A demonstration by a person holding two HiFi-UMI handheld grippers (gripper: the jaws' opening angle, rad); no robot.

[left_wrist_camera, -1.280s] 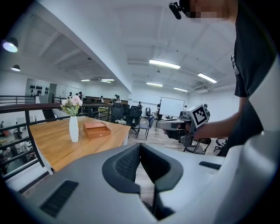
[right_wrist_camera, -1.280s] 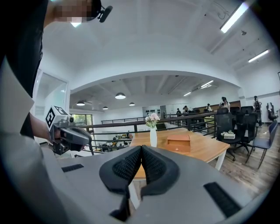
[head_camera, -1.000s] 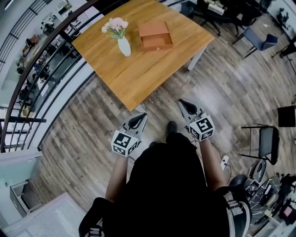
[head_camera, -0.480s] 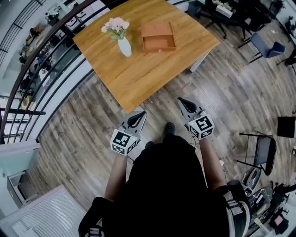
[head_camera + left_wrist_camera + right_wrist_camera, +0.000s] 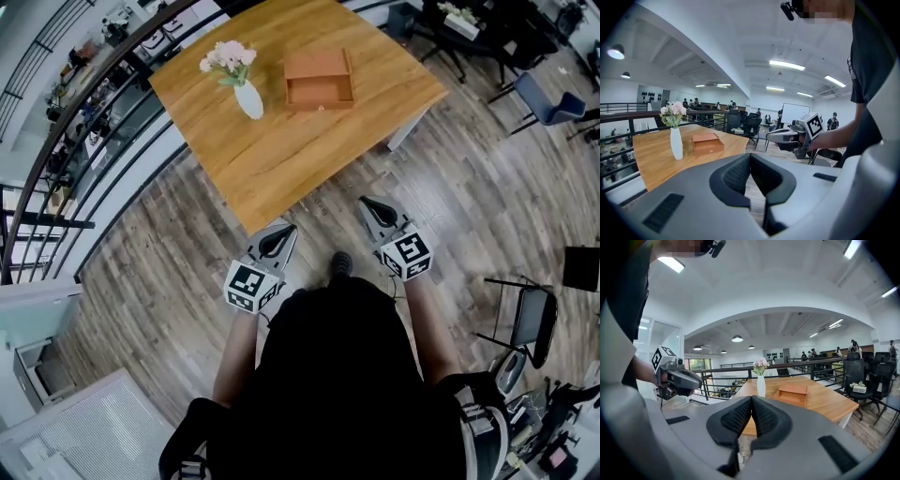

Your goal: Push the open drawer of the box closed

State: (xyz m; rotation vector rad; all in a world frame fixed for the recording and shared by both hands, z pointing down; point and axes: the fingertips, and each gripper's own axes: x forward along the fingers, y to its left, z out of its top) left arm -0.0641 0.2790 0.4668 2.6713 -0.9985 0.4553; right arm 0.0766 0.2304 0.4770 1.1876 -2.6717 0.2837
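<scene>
- Box: orange-brown, flat, lying on the far part of the table, nearer its right edge as I see it from the head view.
- Drawer: pulled out of the box on the side facing me. Its bare floor is open to view, and there is a small knob on its front.
- Vase: white, upright, just to the left of the box and apart from it. It holds a bunch of pink and white flowers.
- Table: light wood, square, with one corner pointing toward me. A dark railing runs along its left side.
- Left gripper: held low over the plank floor, just short of the table's near corner. Its dark ribbed pads are pressed together along one seam and grip nothing.
- Right gripper: held beside the left one, also over the floor and off the table's edge. Its pads are likewise shut against each other with nothing held.
- Box relative to the fingers: well apart from both pairs, across most of the tabletop. In the left gripper view it sits up and to the left of the closed tips, in the right gripper view up and to the right.
- Each gripper shows in the other's view, level with it and held in a hand.
</scene>
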